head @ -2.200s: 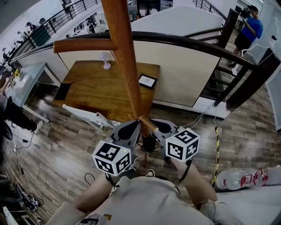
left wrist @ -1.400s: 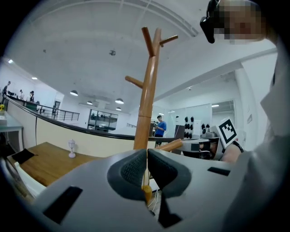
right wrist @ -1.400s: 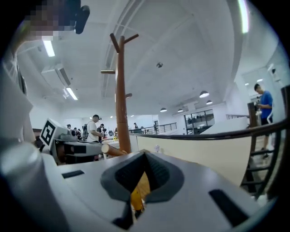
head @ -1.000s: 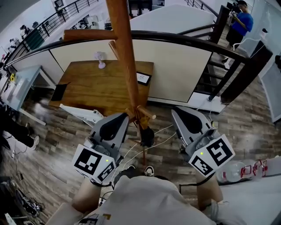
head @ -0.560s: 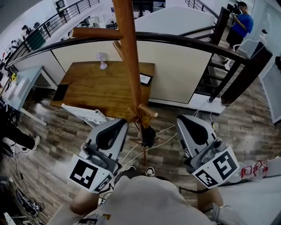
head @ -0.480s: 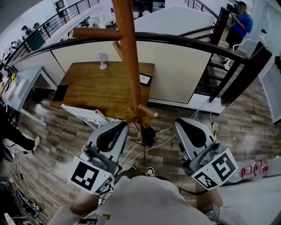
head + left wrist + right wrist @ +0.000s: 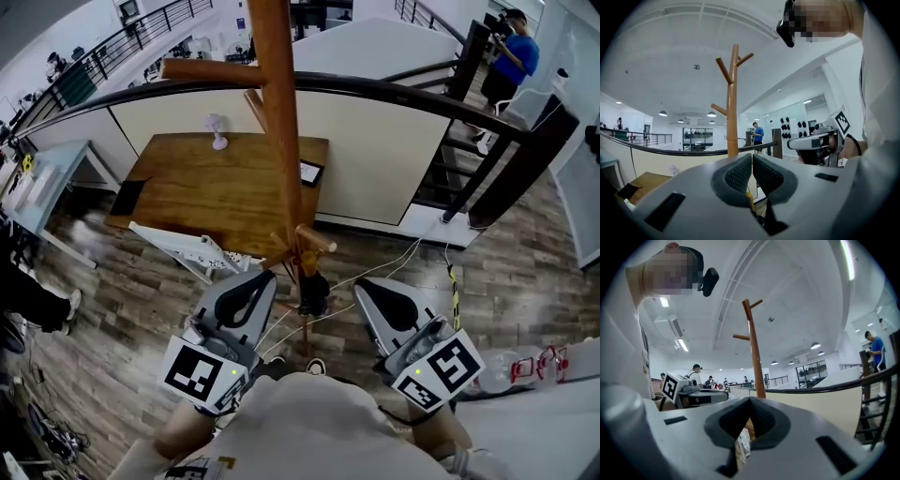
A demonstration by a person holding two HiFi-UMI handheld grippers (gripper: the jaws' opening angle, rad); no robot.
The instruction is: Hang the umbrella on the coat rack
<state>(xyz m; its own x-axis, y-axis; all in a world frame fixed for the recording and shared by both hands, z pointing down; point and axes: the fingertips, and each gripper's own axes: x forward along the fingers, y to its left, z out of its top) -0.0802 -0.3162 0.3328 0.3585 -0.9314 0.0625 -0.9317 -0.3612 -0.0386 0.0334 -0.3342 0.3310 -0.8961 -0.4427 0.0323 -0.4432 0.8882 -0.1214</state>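
The coat rack (image 7: 281, 141) rises through the head view's middle toward 12 o'clock. The dark folded umbrella (image 7: 313, 292) hangs against its pole, just under a short low peg (image 7: 317, 240). The left gripper (image 7: 262, 276) sits at the umbrella's 8 o'clock and the right gripper (image 7: 362, 285) at its 4 o'clock. Both are clear of it, jaws pressed together on nothing. Their marker cubes (image 7: 204, 375) carry black-and-white square codes, no words. At 11 o'clock, a wooden table (image 7: 216, 192) holds a small framed card (image 7: 310, 172) whose print is too small to read.
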